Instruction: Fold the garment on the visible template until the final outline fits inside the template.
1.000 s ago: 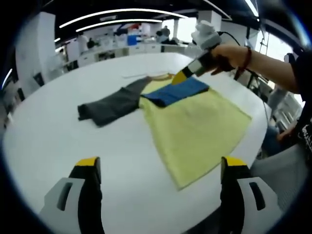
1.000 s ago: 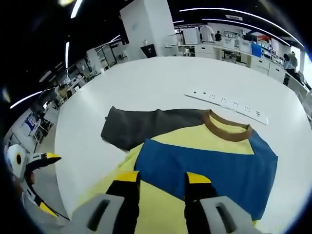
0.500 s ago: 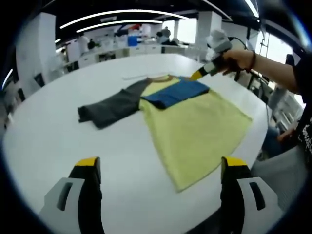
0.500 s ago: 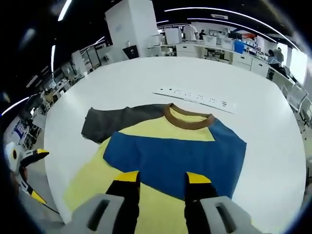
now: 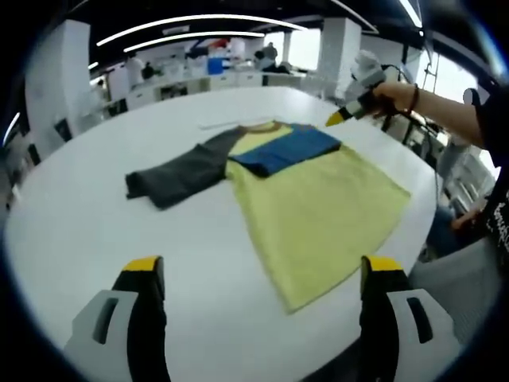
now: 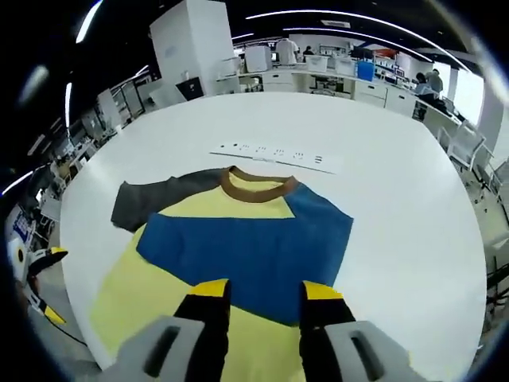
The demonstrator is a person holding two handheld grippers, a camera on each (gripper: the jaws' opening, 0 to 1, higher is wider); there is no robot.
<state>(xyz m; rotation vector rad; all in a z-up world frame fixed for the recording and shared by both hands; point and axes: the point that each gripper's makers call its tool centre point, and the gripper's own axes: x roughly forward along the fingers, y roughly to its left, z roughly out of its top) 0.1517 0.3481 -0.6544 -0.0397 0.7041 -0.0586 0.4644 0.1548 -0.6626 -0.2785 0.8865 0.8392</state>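
A yellow T-shirt [image 5: 318,207] lies flat on the white round table [image 5: 79,223]. Its blue sleeve [image 5: 286,150] is folded across the chest, and the grey sleeve [image 5: 179,175] stretches out to the left. My left gripper [image 5: 262,267] hovers open over the near table edge, short of the hem. A hand holds my right gripper [image 5: 340,118] in the air past the shirt's far right shoulder. In the right gripper view the brown collar [image 6: 258,185], blue sleeve [image 6: 254,247] and grey sleeve [image 6: 151,203] lie ahead of my right gripper [image 6: 264,288], which is open and holds nothing.
A white strip with dark dots [image 6: 278,153] lies on the table just beyond the collar. The left gripper [image 6: 44,259] shows at the table's left edge. Desks, chairs and people stand in the room behind. A person's dark clothing [image 5: 493,183] is at the right.
My right gripper has drawn back from the blue sleeve, up and away toward the table's edge. The blue sleeve stays folded on the chest. My left gripper has held still.
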